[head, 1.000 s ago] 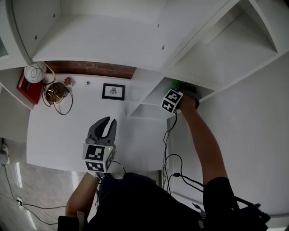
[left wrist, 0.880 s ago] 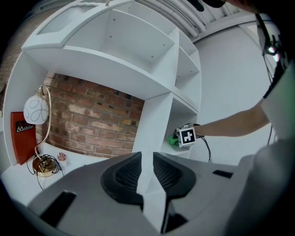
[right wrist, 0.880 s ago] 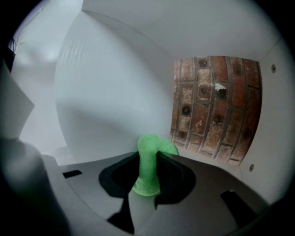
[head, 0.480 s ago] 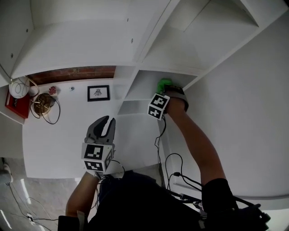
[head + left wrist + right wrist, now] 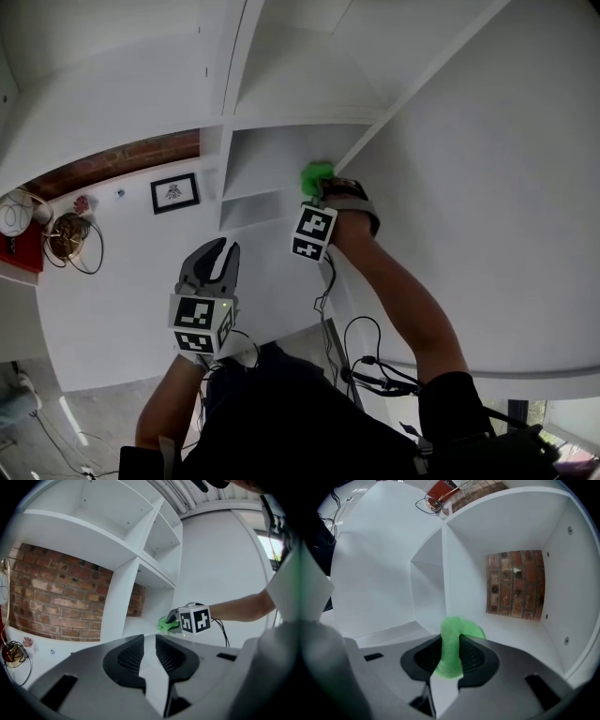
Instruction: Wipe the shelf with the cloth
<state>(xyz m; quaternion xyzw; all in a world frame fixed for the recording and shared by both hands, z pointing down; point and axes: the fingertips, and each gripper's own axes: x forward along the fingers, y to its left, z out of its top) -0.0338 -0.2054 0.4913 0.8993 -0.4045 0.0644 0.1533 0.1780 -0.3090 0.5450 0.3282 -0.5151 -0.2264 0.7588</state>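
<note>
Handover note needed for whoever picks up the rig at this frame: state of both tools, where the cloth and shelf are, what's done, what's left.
Right tool: shut on the green cloth, arm reached out to the white shelf compartment. The cloth is low near the compartment's front; contact with the floor is unclear.
Left tool: jaws slightly apart, empty, held in front of the body, away from the shelf.
Done: cloth is gripped and brought to the shelf.
Left: wipe the compartment floor. The pictures don't show how much is already wiped.
</note>
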